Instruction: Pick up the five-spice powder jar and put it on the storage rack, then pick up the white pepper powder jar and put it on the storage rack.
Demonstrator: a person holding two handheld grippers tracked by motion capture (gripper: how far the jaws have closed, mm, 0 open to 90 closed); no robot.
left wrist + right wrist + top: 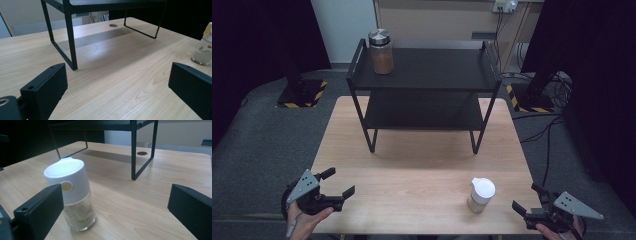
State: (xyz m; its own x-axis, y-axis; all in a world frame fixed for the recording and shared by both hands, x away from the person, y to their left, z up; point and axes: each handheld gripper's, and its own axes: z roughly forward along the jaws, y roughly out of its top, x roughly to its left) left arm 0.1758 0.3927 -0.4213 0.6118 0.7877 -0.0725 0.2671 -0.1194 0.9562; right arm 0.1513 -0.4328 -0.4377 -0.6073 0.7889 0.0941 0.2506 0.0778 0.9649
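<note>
The right tool [115, 202], jaws spread and empty, faces the white-capped shaker [72, 195] standing upright on the desk [412, 185] just ahead; the left tool [334, 186], also open, is farther off.

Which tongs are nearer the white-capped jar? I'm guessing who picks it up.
Right. The right tongs sit open just right of the jar; the left tongs are open at the table's far left edge.
</note>
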